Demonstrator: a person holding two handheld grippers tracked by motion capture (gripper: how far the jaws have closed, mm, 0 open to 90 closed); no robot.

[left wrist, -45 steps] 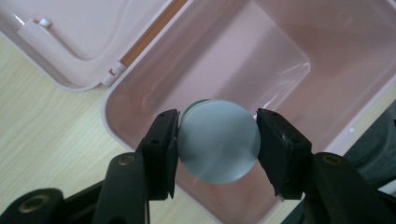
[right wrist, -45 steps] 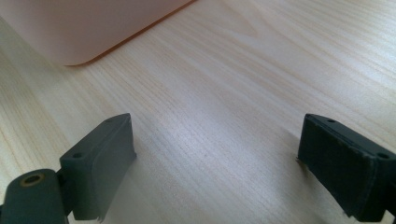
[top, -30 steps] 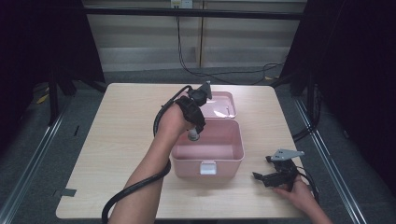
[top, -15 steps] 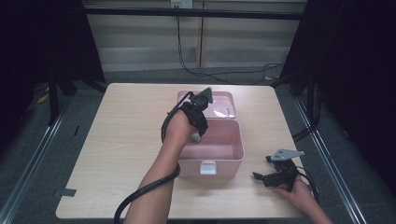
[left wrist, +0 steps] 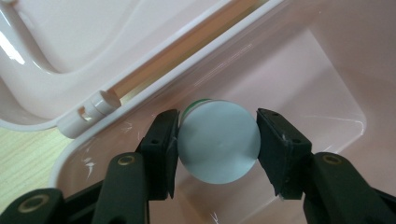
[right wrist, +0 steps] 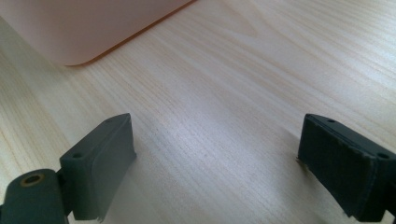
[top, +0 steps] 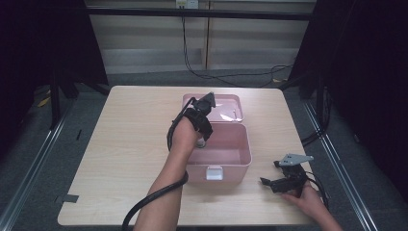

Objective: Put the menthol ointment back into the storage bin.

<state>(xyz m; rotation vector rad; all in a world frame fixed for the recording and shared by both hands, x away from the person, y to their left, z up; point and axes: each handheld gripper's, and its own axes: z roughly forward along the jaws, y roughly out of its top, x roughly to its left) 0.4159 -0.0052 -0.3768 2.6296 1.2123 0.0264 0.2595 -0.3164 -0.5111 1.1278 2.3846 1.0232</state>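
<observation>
Seemingly light, stiff and slick-sided, the small round container point(left wrist: 219, 142) sits clamped by its curved sides in the left gripper point(left wrist: 218, 140) just inside the pink box point(top: 240, 159), while the right gripper point(right wrist: 217, 163) rests gaping and empty on the table point(top: 125, 144) at near right.

Left hand-held gripper point(left wrist: 218, 140) clamped, pointing down; right hand-held gripper point(right wrist: 217, 163) jaws wide, resting low.

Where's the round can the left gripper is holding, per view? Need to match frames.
High view: round can just under the left gripper, over the pink box interior.
Left gripper view: centre frame, clamped between the jaws.
Right gripper view: not in it.
Shared landmark: the pink box, also a corner at upper left.
</observation>
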